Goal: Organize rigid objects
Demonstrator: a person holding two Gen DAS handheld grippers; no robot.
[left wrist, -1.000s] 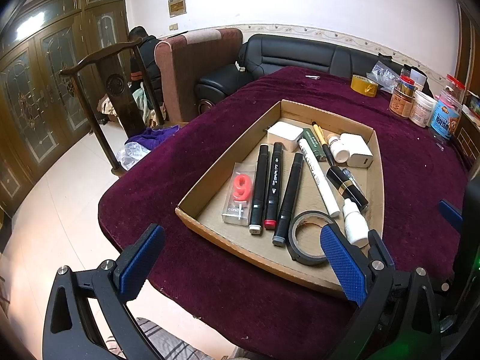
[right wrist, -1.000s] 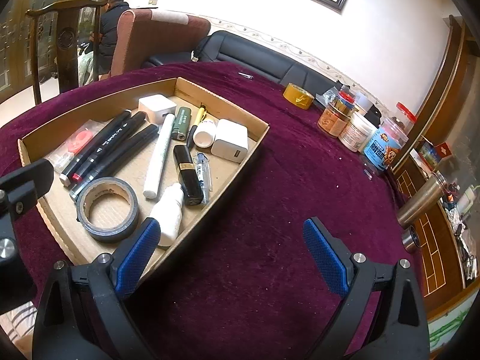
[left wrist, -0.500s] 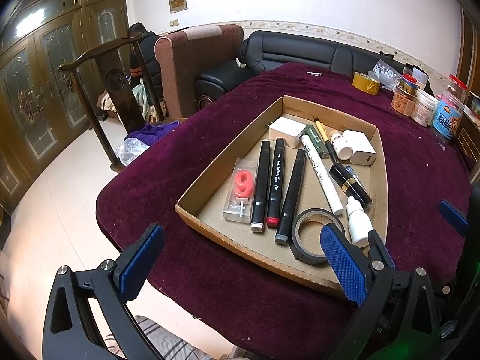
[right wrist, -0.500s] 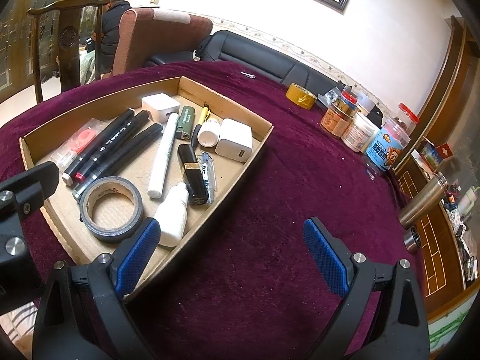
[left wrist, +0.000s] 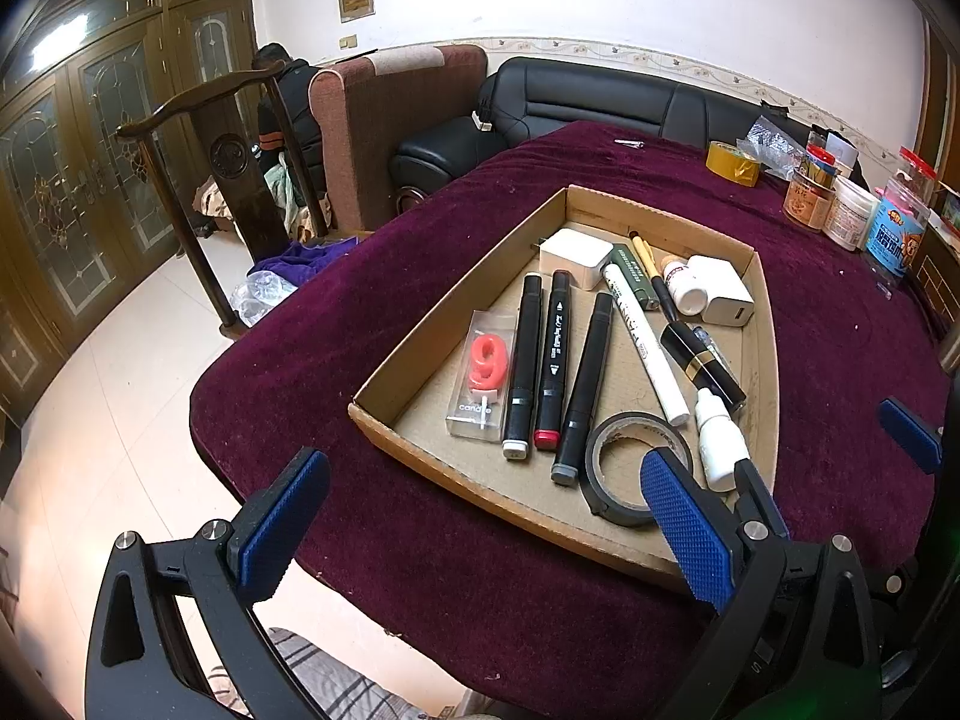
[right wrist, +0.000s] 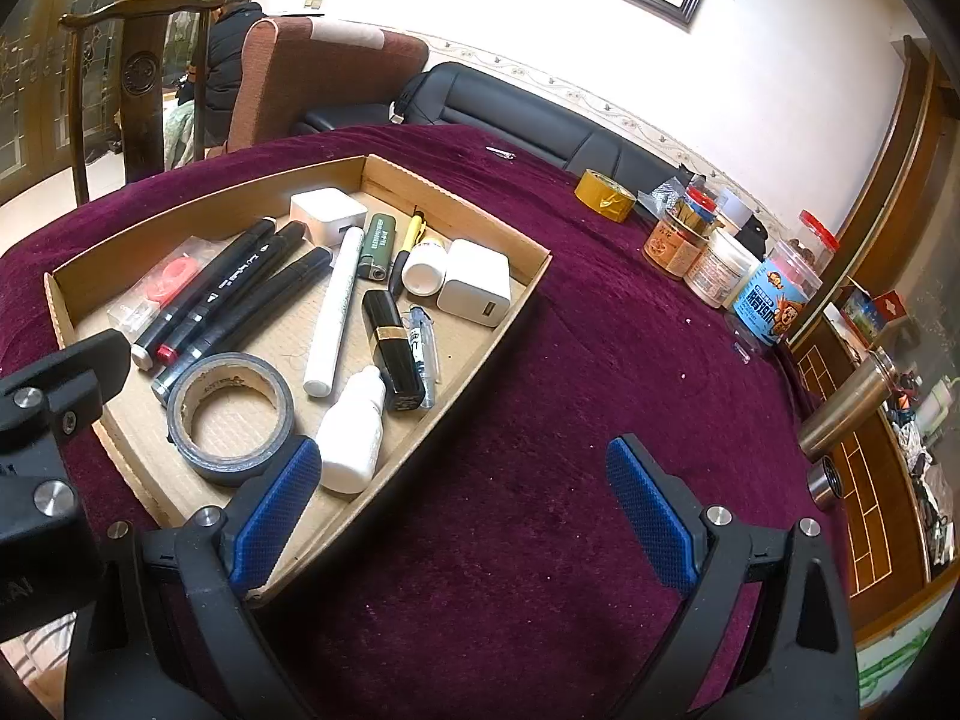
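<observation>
A shallow cardboard tray (left wrist: 456,282) (right wrist: 492,336) sits on the purple tablecloth. It holds three black markers (left wrist: 555,354) (right wrist: 240,294), a red "9" candle pack (left wrist: 483,375), a white pen (left wrist: 645,339) (right wrist: 333,318), a grey tape roll (left wrist: 624,465) (right wrist: 231,417), a white dropper bottle (left wrist: 717,438) (right wrist: 354,432), a black lipstick (left wrist: 702,363) (right wrist: 393,348), two white chargers (left wrist: 576,255) (right wrist: 474,291) and a green lighter (right wrist: 378,237). My left gripper (left wrist: 480,525) is open and empty at the tray's near edge. My right gripper (right wrist: 465,516) is open and empty over the cloth beside the tray's near right corner.
A yellow tape roll (right wrist: 603,195) and several jars (right wrist: 720,267) stand at the table's far right. A metal flask (right wrist: 843,411) lies at the right edge. A wooden chair (left wrist: 204,192), an armchair (left wrist: 390,120) and a black sofa (left wrist: 588,99) stand beyond the table.
Both grippers have pulled back slightly from the tray, still open. The tray's contents have not moved.
</observation>
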